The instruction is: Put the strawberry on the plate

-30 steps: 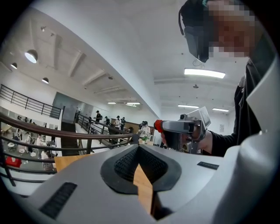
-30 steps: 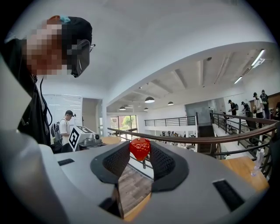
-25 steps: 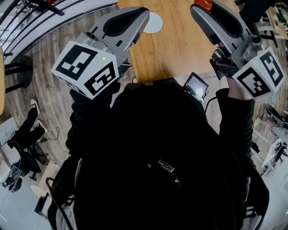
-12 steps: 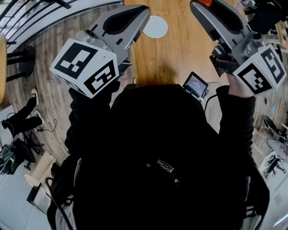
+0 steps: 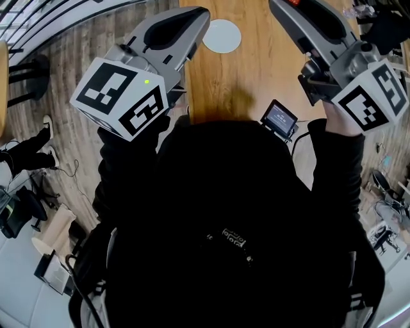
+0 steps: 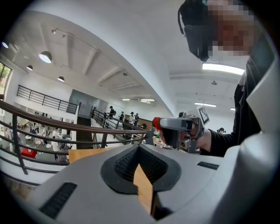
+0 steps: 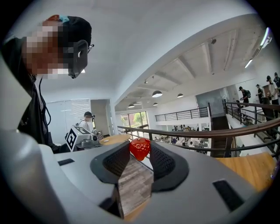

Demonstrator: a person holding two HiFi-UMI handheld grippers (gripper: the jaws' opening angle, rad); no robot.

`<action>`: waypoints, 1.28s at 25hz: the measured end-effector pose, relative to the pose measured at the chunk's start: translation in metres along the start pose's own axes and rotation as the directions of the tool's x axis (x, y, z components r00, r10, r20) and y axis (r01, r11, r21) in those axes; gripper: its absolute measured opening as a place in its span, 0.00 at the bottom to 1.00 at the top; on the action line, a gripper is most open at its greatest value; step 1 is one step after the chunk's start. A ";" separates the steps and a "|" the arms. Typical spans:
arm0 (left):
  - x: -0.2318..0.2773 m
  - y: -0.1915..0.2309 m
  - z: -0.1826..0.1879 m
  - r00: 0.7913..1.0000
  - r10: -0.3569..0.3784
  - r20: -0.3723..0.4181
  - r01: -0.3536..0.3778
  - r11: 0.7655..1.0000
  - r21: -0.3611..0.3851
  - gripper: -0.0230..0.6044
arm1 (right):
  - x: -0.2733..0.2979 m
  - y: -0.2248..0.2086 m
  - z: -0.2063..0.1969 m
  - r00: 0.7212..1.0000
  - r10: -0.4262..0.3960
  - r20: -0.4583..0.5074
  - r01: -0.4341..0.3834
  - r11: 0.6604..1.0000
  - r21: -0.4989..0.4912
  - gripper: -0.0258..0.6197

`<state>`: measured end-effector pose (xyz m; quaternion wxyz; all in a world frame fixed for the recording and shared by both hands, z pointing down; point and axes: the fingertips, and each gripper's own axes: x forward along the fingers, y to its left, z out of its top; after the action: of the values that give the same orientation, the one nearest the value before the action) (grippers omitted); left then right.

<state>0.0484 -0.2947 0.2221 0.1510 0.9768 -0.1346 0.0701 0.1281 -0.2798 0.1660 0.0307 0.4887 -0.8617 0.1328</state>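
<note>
Plate [image 5: 221,36] has edged slightly down the head view. Mid-carry, fingers of the right gripper [image 7: 140,152] grasp the strawberry [image 7: 140,147], held aloft to the right of the plate; fingers of the left gripper [image 6: 139,151] are clenched, empty. Next, it likely needs carrying left over the plate, lowering, then releasing.

The head view looks steeply down from above over the person [image 5: 224,224], who fills its middle. The left gripper [image 5: 195,19] is raised at its left and the right gripper [image 5: 285,6] at its right, with the worktop [image 5: 256,70] at the far edge.

The left gripper view sits close behind its own jaws. It tilts up toward the ceiling [image 6: 109,52] and faces right across the scene, taking in the right gripper and the person.

The right gripper view sits just as close behind its jaws. It faces left and upward and catches the left gripper near its left edge.

All three views share the strawberry [image 7: 140,148] at the right gripper's tip.
</note>
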 end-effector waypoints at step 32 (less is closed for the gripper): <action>-0.006 0.001 -0.055 0.990 0.088 -0.107 -0.099 0.989 -0.106 0.04 | 0.013 -0.039 -0.062 0.994 0.045 -0.101 -0.035 0.994 0.102 0.27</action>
<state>0.0367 -0.2768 0.2731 0.2083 0.9546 -0.1761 0.1194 0.1498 -0.2935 0.2358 0.0479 0.4647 -0.8609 0.2015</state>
